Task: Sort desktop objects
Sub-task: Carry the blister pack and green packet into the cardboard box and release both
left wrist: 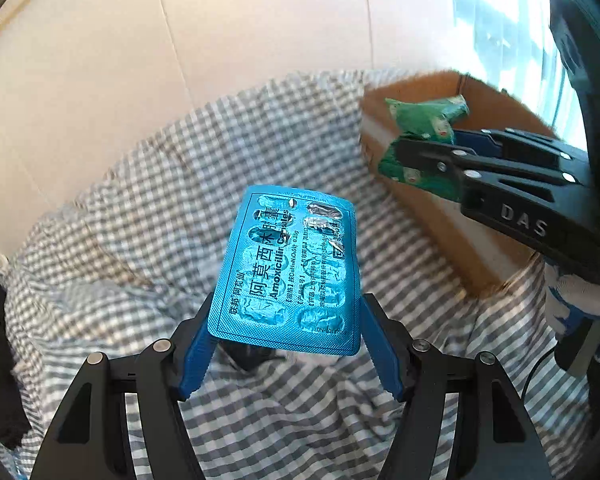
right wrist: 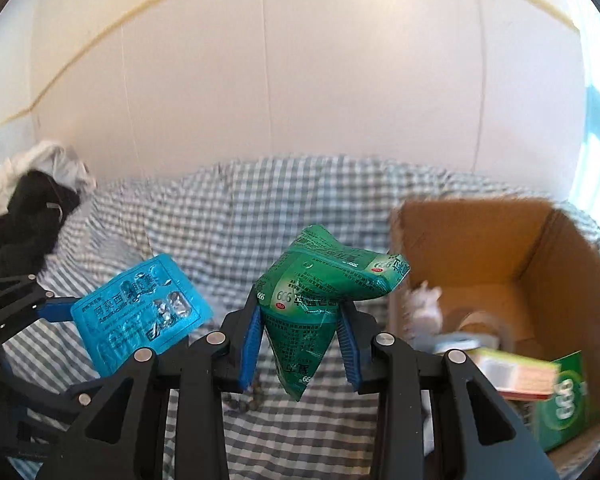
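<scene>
Both grippers have black slotted arms with silver pivot screws and ribbed blue pads (one arm lettered DAS), held by a white-and-blue gloved hand (left wrist: 572, 304)

- The blister pack (left wrist: 290, 268) is showing a glossy blue foil face, crinkled over the pockets, with bare silver foil glinting where some pockets are torn.
- The green sachet (right wrist: 320, 296) is looking like thin shiny plastic film, creased and crumpled.
- The left tool (left wrist: 286, 350) is showing matt black plastic arms, ribbed blue pads and small bright metal pins.
- The right tool (right wrist: 300, 346) is showing the same matt black plastic, blue ribbed pads and metal pins.
- The checked cloth (left wrist: 140, 200) is lying soft, woven and wrinkled, without shine.
- The cardboard box (right wrist: 500, 248) is showing brown, matt, slightly rough walls.
- The wall (right wrist: 300, 80) is looking smooth and pale.
</scene>
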Motion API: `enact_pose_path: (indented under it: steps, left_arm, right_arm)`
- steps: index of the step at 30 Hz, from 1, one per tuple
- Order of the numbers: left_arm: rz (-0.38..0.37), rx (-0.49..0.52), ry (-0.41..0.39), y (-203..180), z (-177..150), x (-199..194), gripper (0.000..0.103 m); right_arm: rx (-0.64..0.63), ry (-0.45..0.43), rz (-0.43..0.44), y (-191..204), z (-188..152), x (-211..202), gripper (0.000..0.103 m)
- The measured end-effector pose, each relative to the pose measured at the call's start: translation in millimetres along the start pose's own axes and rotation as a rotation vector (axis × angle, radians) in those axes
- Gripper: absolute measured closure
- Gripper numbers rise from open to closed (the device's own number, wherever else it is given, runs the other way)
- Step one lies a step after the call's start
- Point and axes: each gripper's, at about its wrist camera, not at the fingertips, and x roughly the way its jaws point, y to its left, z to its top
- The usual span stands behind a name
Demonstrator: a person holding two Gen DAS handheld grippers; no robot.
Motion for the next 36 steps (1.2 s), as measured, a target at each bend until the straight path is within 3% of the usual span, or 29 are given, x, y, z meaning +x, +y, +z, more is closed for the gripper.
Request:
enact_pose_path:
  steps: [7,16,22,27,36]
  left_arm:
    - [-0.047,-0.013,-0.120,-19,40,-52,0.034]
    - [-0.098,0.050,-0.249,-57,93,-88,0.034]
    - [-0.153,0.048,-0.312,-79,124,-79,0.034]
    - [-0.187,0.063,-0.312,-109,141,-59,0.034]
    - [-0.209,0.094,-0.276,-152,158,-17,0.034]
  right_arm:
    - [0.024,-0.110,-0.029,-19,19,-59,0.069]
    - [0.072,-0.177,-0.108,-63,22,-111,0.069]
    - [0.116,-0.186,-0.186,-97,21,-126,0.069]
    - [0.131,-0.145,-0.260,-124,13,-127,0.069]
    - [0.195,-0.045,-0.254,-167,-11,-101,0.069]
